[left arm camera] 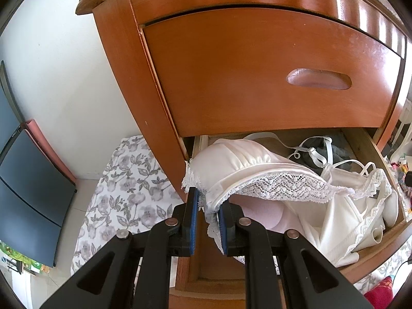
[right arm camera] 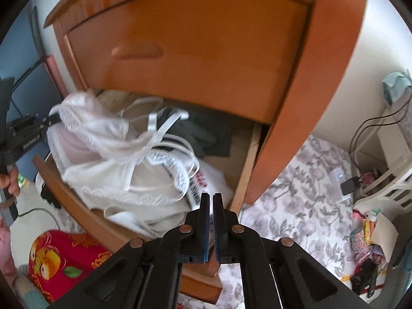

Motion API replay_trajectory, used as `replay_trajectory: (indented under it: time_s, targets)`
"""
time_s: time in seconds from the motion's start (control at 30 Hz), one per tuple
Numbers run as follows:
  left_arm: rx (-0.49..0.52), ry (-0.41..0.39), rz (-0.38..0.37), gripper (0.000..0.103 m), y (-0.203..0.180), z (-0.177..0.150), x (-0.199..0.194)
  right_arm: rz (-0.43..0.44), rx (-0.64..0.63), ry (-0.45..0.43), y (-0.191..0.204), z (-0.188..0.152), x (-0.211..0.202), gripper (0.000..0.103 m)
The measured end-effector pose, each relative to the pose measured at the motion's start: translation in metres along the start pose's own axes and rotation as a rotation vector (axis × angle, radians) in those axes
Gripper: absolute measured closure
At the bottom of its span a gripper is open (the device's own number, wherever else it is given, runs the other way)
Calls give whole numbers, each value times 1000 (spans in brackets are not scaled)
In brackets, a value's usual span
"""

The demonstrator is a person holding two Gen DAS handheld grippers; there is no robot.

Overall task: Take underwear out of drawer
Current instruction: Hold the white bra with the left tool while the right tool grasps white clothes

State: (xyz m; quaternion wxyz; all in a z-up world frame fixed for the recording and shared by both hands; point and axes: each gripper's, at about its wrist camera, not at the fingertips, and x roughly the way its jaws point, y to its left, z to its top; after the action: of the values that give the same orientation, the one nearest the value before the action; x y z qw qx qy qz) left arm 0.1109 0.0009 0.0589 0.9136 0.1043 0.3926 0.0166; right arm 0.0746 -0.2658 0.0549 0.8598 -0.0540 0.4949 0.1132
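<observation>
In the left wrist view, the left hand-held gripper [left arm camera: 208, 215] has its two black fingers with blue pads [left arm camera: 193, 221] closed on the lace-trimmed edge of a white satin bra [left arm camera: 239, 164]. The bra cup is lifted above the open lower drawer [left arm camera: 381, 239] of the brown wooden dresser [left arm camera: 231, 77], towards 12 o'clock from the fingertips. More white lace underwear [left arm camera: 342, 221] lies in the drawer at 3 o'clock, with a dark grey cloth [left arm camera: 322, 149] behind it. A floral grey-and-white bed sheet [left arm camera: 128, 180] is at 9 o'clock.

In the right wrist view, the right hand-held gripper [right arm camera: 210, 200] is nearly closed, with only a thin gap between the pads, and it holds nothing. It hovers over the front part of the open drawer [right arm camera: 77, 188]. The white bra [right arm camera: 90, 121] is at 10 o'clock, pinched by the left hand-held gripper [right arm camera: 52, 119], which a person's hand [right arm camera: 10, 182] holds. A pile of white underwear [right arm camera: 134, 180] fills the drawer at 11 o'clock. A red printed cushion [right arm camera: 59, 260] is at 8 o'clock.
</observation>
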Motion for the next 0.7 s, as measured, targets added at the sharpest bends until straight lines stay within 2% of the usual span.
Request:
replay_trajectory:
  time_s: [0.07,0.17,0.57,0.7]
  targets:
    - [1,3,-2,88,0,0,1,22,-4,16,3,-1,3,96]
    - [4,4,-3,88,-1,-1,1,13,-33,37,11,-2,8,78]
    - [3,3,-4,88,-1,-1,1,-73,-100,200,16,5,49,77]
    - [1,4,-6,88,0,-1,2,-101,-90,206,13,7,58,78]
